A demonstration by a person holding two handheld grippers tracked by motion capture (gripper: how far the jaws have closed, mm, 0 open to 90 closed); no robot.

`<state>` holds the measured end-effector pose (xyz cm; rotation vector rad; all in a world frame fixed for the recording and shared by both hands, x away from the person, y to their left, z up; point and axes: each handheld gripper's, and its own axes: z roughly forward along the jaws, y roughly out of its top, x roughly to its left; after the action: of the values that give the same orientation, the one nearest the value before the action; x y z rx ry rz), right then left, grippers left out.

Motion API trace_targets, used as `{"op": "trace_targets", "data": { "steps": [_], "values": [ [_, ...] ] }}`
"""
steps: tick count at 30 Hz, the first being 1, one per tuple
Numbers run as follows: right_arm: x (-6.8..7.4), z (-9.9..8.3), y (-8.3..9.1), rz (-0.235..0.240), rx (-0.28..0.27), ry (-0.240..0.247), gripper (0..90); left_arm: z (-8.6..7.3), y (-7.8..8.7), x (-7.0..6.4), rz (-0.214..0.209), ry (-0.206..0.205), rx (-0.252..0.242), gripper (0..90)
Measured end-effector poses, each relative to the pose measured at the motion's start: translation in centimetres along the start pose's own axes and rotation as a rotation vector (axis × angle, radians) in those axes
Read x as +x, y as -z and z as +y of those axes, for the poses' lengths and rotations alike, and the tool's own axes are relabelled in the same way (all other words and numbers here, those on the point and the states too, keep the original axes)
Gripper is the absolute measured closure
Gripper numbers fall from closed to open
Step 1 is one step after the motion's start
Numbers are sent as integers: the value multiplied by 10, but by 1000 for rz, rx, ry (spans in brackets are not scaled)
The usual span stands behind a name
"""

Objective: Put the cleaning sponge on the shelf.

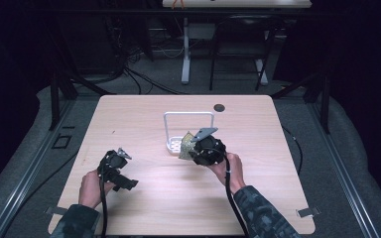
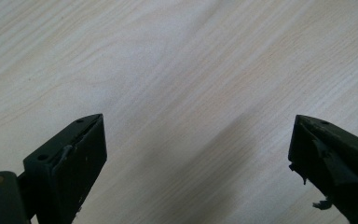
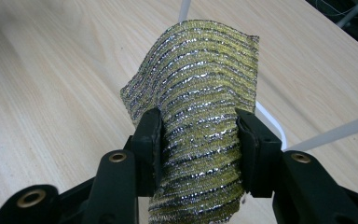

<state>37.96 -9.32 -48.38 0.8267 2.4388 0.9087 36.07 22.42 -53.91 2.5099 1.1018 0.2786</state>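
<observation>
Clamped between my right gripper's [image 3: 198,149] jaws: the scourer [image 3: 200,93], held just before the rack [image 1: 188,130]. Left gripper [image 2: 198,158] stands apart, well left of the rack.

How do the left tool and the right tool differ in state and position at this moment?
The left tool has its jaws spread wide with nothing between them; the right tool is shut on a yellow-and-silver scouring cloth. The left sits over bare table; the right is at the white wire rack. Both have black jaws.
</observation>
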Motion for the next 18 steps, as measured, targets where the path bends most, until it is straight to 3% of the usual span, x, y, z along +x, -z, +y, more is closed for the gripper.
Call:
{"op": "trace_targets", "data": {
  "steps": [8, 18],
  "values": [
    [-4, 9, -14, -46, 5, 8, 561, -1, 0, 1, 0, 3, 3, 42],
    [-14, 7, -30, -56, -1, -47, 561, -2, 0, 1, 3, 5, 6, 42]
  ]
}}
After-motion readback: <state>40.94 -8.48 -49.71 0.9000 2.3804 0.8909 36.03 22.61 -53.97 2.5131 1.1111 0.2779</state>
